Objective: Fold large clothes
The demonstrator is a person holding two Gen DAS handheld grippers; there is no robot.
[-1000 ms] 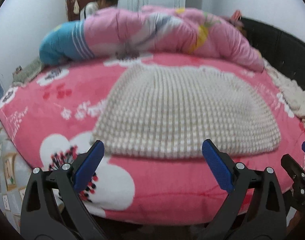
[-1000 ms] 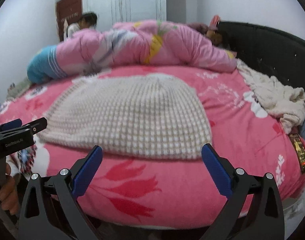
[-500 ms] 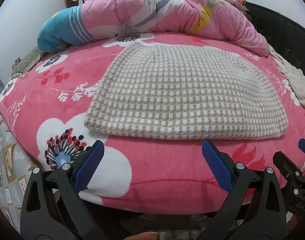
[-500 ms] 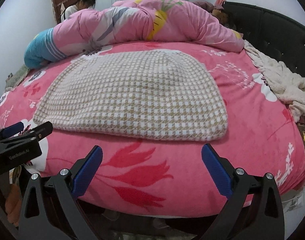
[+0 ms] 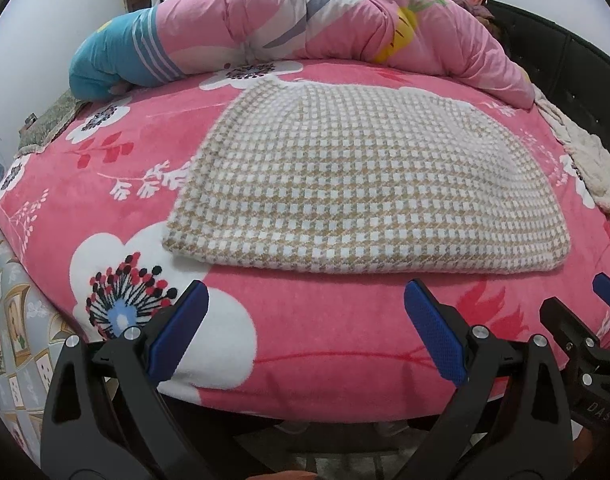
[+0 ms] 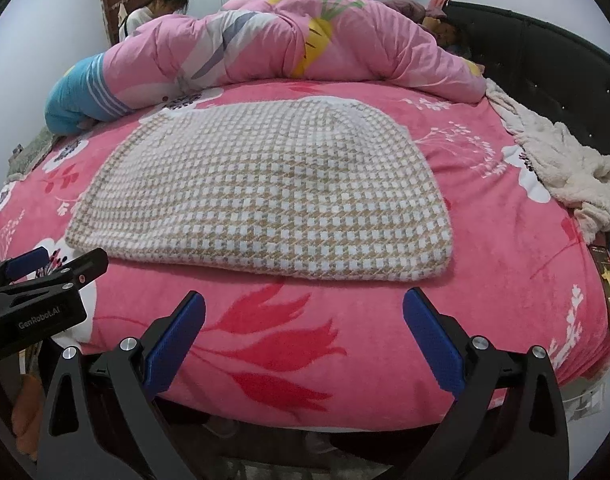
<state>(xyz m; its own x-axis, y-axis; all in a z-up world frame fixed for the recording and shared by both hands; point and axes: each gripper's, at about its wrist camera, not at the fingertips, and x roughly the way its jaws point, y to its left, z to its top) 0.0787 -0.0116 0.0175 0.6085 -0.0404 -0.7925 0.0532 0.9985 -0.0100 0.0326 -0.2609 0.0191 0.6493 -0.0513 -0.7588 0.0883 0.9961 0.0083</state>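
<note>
A beige and white checked garment lies folded flat on the pink flowered bed cover; it also shows in the right wrist view. My left gripper is open and empty, near the bed's front edge, short of the garment's near hem. My right gripper is open and empty, also short of the hem. The right gripper shows at the right edge of the left wrist view. The left gripper shows at the left edge of the right wrist view.
A rolled pink and blue quilt lies across the far side of the bed. A cream fleece blanket lies heaped at the right by the black headboard. A person stands behind the quilt.
Both grippers have risen and tilted down, so the garment and bed now show more from above. Both stay open; the garment has not moved.
</note>
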